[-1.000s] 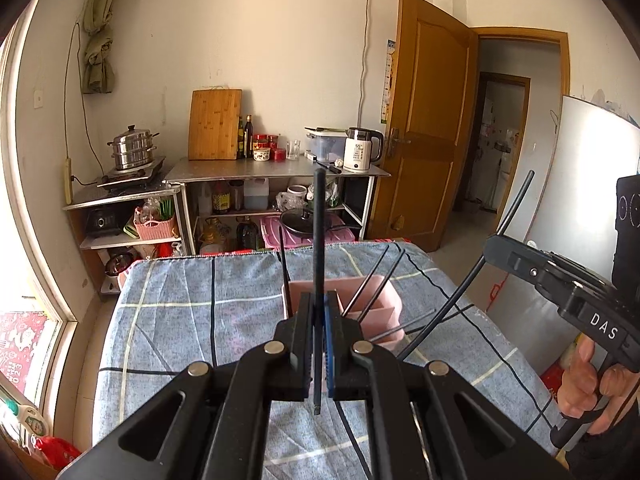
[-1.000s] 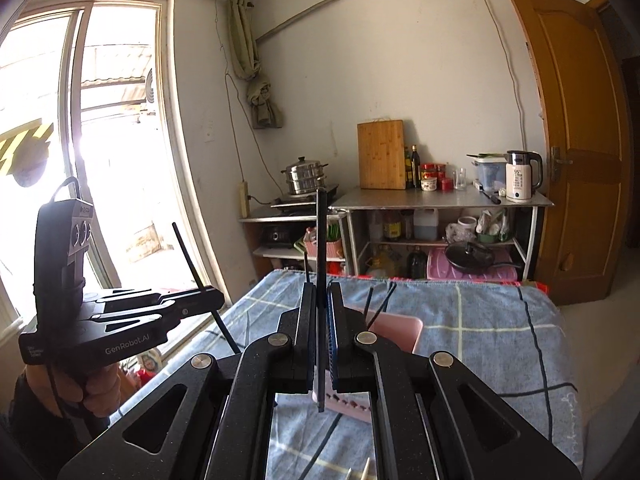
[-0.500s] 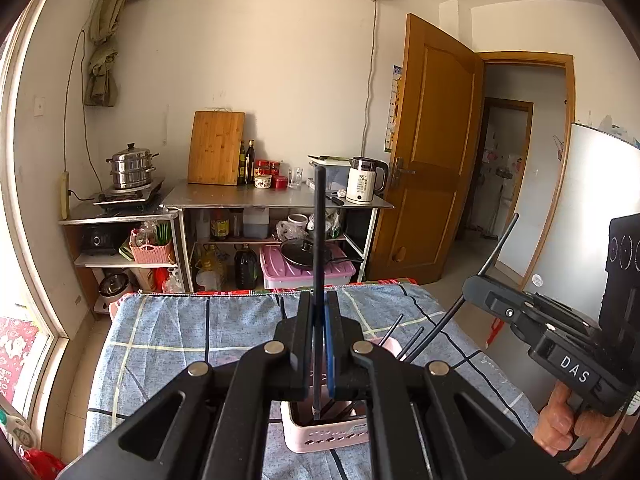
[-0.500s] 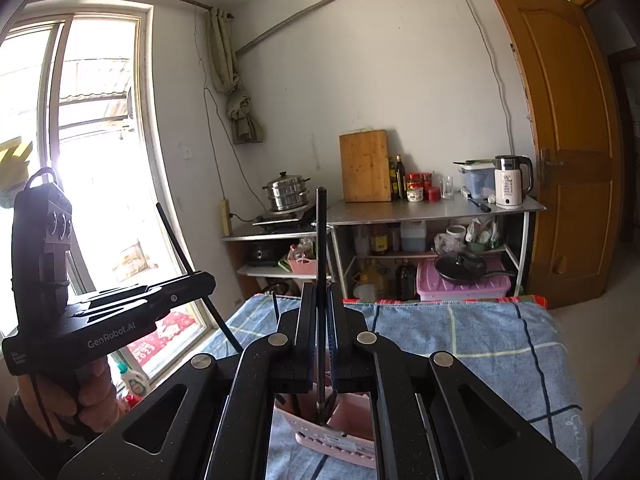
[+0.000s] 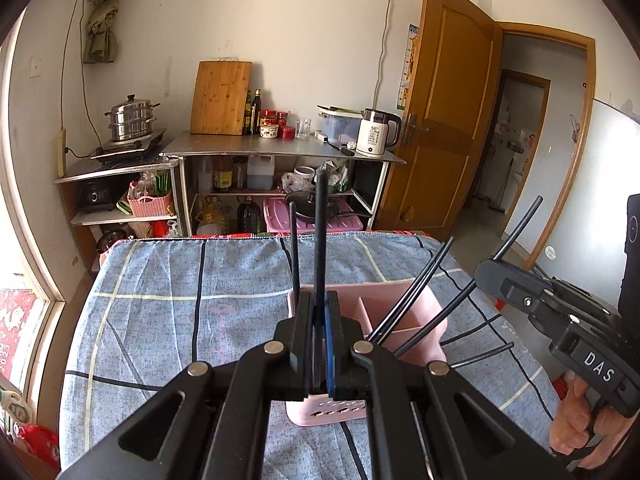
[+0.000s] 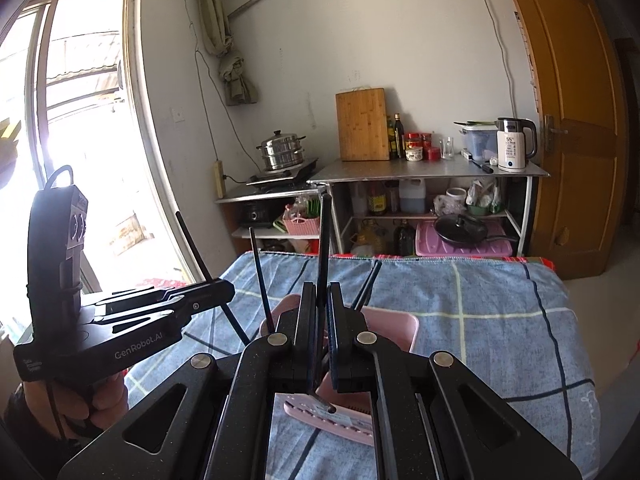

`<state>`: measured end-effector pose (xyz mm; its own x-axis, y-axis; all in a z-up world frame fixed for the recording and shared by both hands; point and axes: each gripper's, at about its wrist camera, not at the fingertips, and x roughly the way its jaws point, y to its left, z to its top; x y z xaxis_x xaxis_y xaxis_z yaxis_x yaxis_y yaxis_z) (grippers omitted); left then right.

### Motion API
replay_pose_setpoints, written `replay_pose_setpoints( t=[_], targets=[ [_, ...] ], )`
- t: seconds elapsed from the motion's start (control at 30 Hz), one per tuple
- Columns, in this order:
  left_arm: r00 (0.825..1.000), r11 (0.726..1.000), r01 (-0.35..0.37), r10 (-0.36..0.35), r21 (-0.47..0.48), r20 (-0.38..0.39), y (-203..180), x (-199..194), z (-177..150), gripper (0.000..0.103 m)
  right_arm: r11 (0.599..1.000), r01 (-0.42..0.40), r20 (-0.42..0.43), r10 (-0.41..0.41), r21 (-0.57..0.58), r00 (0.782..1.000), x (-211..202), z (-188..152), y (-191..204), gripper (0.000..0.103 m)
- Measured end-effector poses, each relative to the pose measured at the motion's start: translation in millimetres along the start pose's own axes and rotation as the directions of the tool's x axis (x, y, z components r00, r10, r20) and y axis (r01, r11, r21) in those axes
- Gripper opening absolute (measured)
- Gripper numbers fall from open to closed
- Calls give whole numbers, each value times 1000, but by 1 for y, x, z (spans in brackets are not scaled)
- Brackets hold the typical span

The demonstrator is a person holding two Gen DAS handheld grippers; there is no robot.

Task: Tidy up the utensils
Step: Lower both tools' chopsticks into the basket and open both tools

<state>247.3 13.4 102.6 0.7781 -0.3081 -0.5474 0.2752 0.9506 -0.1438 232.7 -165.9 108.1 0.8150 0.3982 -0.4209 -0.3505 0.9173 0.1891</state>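
Both tongs clamped tight: left tongs [image 5: 316, 344] on one black chopstick [image 5: 320, 240], right tongs [image 6: 318, 344] on another chopstick [image 6: 325, 240], both above the pink caddy [image 5: 400, 320] on the blue-cloth surface [image 5: 180, 320]. Step: insertion. Next: lower tips into a compartment, then release.

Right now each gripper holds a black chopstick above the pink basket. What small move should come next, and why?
Probably lower both a little further, then open. The left gripper is shut on its thin black chopstick, and the right gripper on its own. Both tips hang over the pink plastic divided basket on the blue checked cloth, where other black chopsticks already lean.
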Motion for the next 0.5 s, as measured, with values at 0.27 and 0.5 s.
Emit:
replay_pose_setpoints(
  t=[0.27,0.5],
  targets=[
    [1000,1000,-10,10,0,8,0,-9,-5,21,1000,12,-6,-12,9,1000,-9,-3,-3,14],
    [998,1000,-21,22,-8,66,0,-40,-15,30,1000,2,25,-2,9,1000,-38,-13,-3,14]
  ],
)
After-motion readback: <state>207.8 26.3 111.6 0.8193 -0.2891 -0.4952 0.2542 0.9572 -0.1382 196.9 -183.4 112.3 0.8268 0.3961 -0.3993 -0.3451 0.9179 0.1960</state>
